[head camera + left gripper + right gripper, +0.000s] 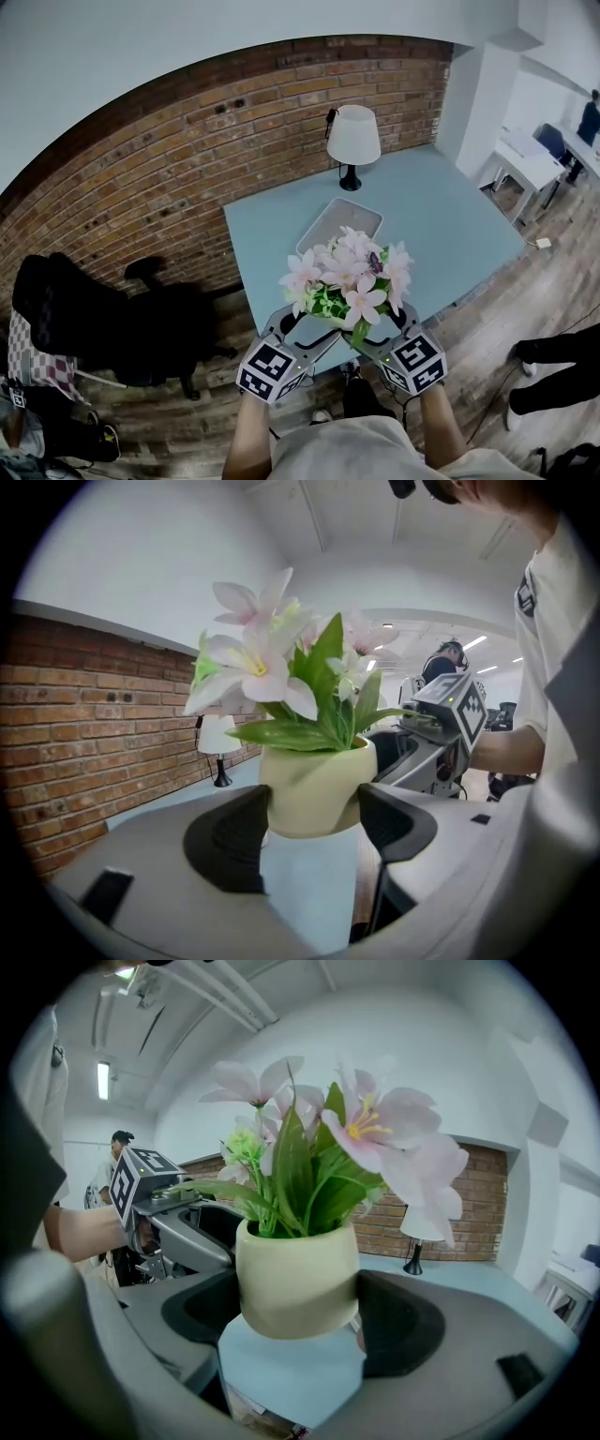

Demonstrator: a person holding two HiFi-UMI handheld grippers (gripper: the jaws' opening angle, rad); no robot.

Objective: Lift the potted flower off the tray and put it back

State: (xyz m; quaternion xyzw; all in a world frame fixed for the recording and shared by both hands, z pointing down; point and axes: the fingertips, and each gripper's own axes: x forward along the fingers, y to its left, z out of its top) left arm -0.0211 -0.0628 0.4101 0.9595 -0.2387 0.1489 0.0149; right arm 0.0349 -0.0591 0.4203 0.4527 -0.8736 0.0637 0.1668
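The potted flower [349, 272], pink-white blooms with green leaves in a cream pot [317, 785], hangs in the air over the near edge of the blue table [450, 216]. My left gripper [298, 330] and right gripper [389, 323] clamp the pot from opposite sides. In the left gripper view both dark pads [246, 822] press the pot's walls. The right gripper view shows the same pot [295, 1274] squeezed between that gripper's jaws, with the other gripper [169, 1213] behind it. The grey tray [339, 225] lies empty on the table beyond the flower.
A white-shaded lamp [353, 141] stands at the table's back edge by the brick wall [187, 169]. A black chair [103, 319] sits on the wooden floor at left. A person's legs [553, 366] are at right, and a white desk [530, 159] is far right.
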